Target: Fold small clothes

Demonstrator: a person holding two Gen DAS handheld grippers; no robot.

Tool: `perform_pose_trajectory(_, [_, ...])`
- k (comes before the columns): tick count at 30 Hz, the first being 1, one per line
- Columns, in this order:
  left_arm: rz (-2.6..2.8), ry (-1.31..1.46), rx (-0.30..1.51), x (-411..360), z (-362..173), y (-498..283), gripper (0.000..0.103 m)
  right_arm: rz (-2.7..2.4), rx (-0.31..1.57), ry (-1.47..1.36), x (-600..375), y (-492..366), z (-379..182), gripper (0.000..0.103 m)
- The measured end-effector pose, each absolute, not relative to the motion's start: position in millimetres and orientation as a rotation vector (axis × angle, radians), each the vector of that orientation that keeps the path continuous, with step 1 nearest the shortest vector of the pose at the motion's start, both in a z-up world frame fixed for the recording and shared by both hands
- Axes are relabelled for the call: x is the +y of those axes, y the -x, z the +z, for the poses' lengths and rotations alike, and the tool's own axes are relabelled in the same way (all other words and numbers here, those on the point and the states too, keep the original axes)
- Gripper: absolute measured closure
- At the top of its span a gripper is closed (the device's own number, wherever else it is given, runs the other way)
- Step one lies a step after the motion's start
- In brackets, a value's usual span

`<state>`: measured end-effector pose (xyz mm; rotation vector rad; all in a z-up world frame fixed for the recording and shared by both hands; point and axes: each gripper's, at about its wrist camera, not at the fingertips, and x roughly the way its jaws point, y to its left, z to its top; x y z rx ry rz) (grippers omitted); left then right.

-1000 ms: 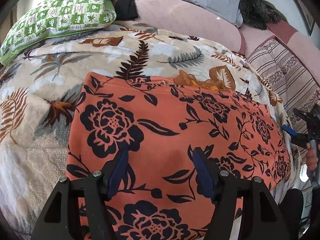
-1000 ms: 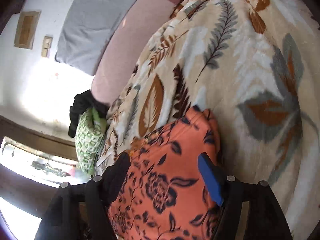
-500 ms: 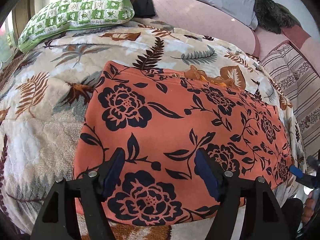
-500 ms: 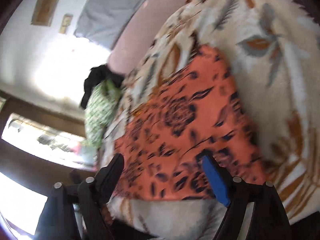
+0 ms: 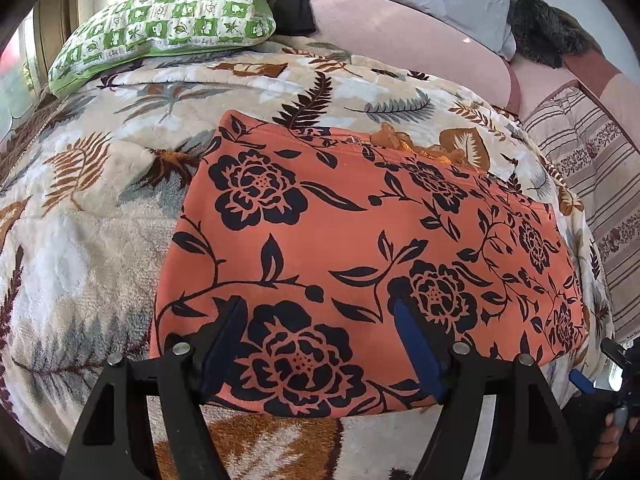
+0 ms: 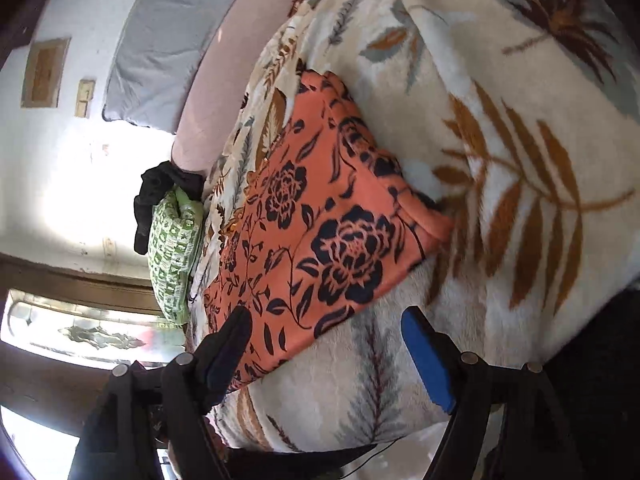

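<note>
Orange floral garment (image 5: 360, 240) lies flat beyond the open left gripper (image 5: 320, 344).

no readable text, labels or numbers, markings on green checked pillow (image 5: 168, 20) too blurred to read

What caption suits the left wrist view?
Open left tool poised over an orange floral garment on a leaf-print blanket.
</note>
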<state>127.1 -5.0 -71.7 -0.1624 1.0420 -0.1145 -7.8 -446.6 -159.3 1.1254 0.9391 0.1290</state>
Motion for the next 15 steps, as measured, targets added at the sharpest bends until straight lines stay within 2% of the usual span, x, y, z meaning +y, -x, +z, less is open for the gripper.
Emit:
perform_pose_trajectory(10, [-0.113,0.097,1.054,-23,-80,-127,0.026,0.04,0.819,-1.266,-471,-28,-177,0.023])
perform_pose_trajectory(11, [-0.109,0.09,1.056,-25,-82,-128,0.026,0.027,0.813,-1.265,-475,-31,-178,0.029])
perform_pose_trajectory(13, [-0.101,0.068,1.067,-29,-85,-129,0.026,0.013,0.85,-1.239,-475,-42,-181,0.079])
perform_pose_trajectory(14, [-0.1,0.054,1.068,-30,-86,-129,0.026,0.015,0.862,-1.219,-474,-44,-180,0.096])
perform_pose_trajectory(15, [-0.101,0.039,1.063,-32,-85,-129,0.026,0.012,0.858,-1.179,-476,-40,-174,0.096])
